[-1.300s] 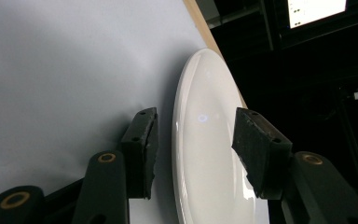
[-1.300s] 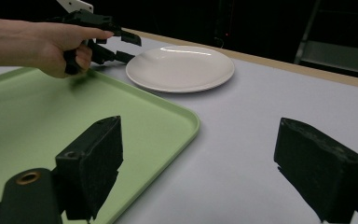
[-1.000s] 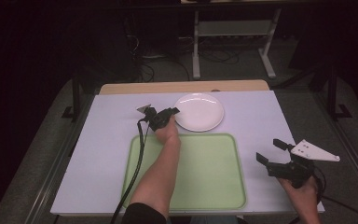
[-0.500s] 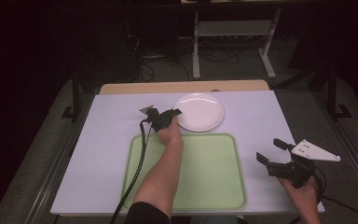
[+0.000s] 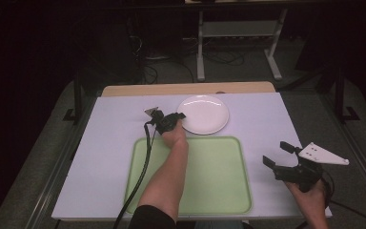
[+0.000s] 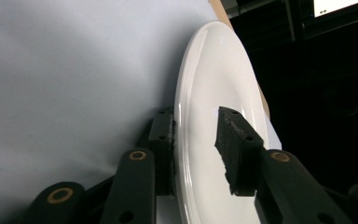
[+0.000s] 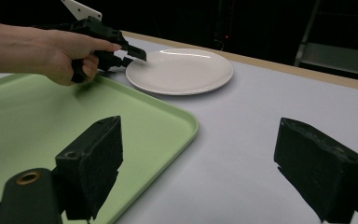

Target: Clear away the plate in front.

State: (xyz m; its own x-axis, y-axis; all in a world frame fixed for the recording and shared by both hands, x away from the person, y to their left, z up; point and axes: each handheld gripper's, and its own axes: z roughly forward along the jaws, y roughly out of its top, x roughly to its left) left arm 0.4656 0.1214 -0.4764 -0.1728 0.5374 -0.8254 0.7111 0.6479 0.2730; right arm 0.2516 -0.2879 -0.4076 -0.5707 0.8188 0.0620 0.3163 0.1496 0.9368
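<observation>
Left gripper (image 5: 181,116) closing on the white plate (image 5: 205,113)

Jaws are straddling the rim beside the green tray (image 5: 228,191), one pad not yet touching; stiff, glossy, breakable.

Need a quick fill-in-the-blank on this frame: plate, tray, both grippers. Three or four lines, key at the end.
1. The left gripper has its fingers on either side of the rim of the white ____.
2. The plate lies on the table just beyond the far edge of the ____ tray.
3. The tray has ____ lying in it.
4. The right gripper hovers to the tray's right with its fingers ____.

Missing words: plate; green; nothing; open
</observation>
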